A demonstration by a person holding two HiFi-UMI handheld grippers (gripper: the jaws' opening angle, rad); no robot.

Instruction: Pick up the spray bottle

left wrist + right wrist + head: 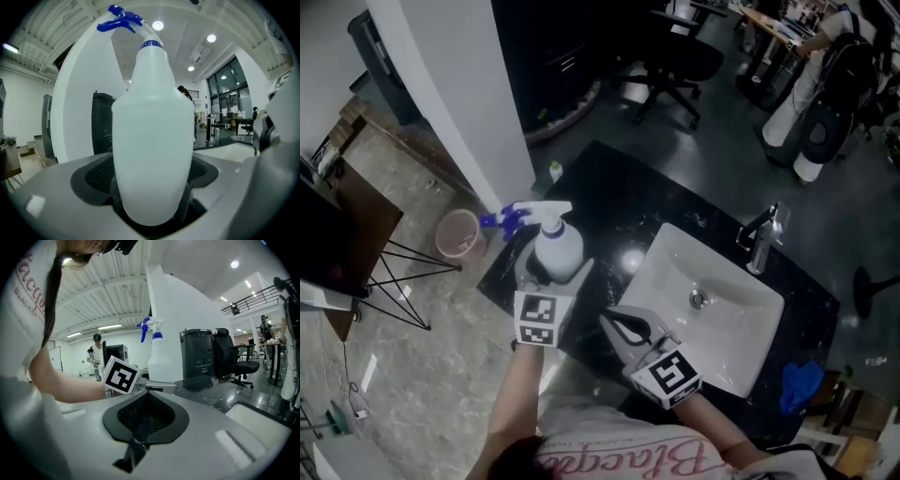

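A white spray bottle (558, 246) with a blue trigger head stands upright on the black counter (609, 192), near its left end. My left gripper (553, 270) has its jaws spread wide on either side of the bottle's lower body. In the left gripper view the bottle (152, 140) fills the middle, low between the dark pads (93, 176), and I see no pad pressing on it. My right gripper (614, 323) hovers over the counter's front edge, to the right of the bottle, shut and empty. The right gripper view shows the bottle (159, 362) ahead, past the closed tips (143, 391).
A white sink (675, 246) with a chrome faucet (761, 239) lies to the right of the bottle. A blue cloth (800, 384) sits at the counter's right end and a small bottle (554, 172) at its back left. A white column (459, 94) and a pink bin (457, 232) stand left.
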